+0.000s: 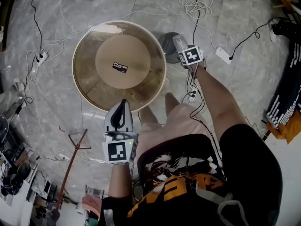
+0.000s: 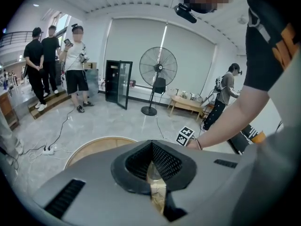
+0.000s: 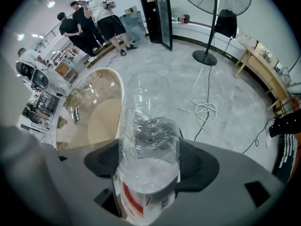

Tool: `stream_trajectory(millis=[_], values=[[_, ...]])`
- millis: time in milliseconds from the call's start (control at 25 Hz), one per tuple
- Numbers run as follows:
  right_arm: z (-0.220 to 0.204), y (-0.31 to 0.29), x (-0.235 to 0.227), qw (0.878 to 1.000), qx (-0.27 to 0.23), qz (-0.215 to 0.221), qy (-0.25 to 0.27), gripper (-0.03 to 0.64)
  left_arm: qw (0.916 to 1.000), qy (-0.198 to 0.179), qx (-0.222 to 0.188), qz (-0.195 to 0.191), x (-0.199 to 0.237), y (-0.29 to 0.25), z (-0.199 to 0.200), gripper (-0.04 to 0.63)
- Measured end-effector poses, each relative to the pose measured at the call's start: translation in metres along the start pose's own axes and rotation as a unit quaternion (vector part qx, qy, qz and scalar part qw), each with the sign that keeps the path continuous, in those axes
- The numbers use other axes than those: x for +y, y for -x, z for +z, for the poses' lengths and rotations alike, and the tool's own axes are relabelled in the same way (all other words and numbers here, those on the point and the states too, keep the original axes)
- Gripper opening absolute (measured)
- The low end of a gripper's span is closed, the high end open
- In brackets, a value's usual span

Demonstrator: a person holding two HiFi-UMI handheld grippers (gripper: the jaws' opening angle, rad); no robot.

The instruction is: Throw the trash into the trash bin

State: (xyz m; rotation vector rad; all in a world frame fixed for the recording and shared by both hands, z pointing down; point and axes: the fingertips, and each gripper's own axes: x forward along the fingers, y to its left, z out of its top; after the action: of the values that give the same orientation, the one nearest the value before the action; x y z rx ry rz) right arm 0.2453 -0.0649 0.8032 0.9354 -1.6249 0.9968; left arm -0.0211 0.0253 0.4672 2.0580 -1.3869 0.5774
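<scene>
1. Clear plastic bottle [image 3: 146, 126], seemingly empty and ribbed, with a red-and-white label near the gripped end, is judged light, thin-walled, easily dented and slick. It is best taken around the labelled body.
2. Left gripper [image 1: 123, 105] is held at the near edge of the round glass-topped table [image 1: 87, 65]. Its jaws are pressed together at the tips and nothing is clearly held.
3. Grey trash bin [image 1: 165, 48] is seen just beyond the table.
4. The bottle is clamped across its body by the right gripper [image 1: 184, 51] and is held over the bin.
</scene>
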Motion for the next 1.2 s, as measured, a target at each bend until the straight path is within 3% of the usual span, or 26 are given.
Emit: stream_trajectory(millis=[120, 320, 680, 840, 920, 960, 1080, 1200], values=[[0.003, -0.004, -0.004, 1.0, -0.012, -0.001, 0.003, 0.382, 0.9999, -0.014, 0.003, -0.004, -0.007, -0.006, -0.002, 0.023], [0.004, -0.007, -0.007, 1.0, -0.012, -0.008, 0.007, 0.423, 0.9999, -0.005, 0.011, 0.001, -0.009, -0.008, -0.004, 0.023], [0.01, 0.001, -0.008, 1.0, -0.021, -0.006, 0.007, 0.411, 0.9996, -0.027, 0.004, -0.001, -0.002, -0.003, -0.009, 0.023], [0.013, 0.006, 0.009, 0.999, -0.033, -0.004, 0.022, 0.295, 0.9999, -0.01, 0.001, 0.004, 0.008, 0.007, -0.016, 0.023], [0.019, 0.006, 0.04, 0.998, -0.056, 0.009, 0.028, 0.072, 0.9999, -0.011, 0.007, 0.009, 0.023, 0.019, -0.018, 0.023], [0.026, 0.008, 0.048, 0.997, -0.068, 0.01, 0.042, 0.016, 0.9998, -0.007, 0.006, 0.016, 0.026, 0.022, -0.016, 0.023], [0.036, 0.019, 0.044, 0.994, -0.057, 0.005, 0.089, 0.015, 0.9998, 0.006, -0.008, 0.019, 0.016, 0.013, -0.016, 0.023], [0.036, 0.007, 0.066, 0.994, -0.033, 0.023, 0.102, 0.015, 0.9991, 0.033, -0.012, 0.023, 0.023, 0.012, -0.024, 0.023]])
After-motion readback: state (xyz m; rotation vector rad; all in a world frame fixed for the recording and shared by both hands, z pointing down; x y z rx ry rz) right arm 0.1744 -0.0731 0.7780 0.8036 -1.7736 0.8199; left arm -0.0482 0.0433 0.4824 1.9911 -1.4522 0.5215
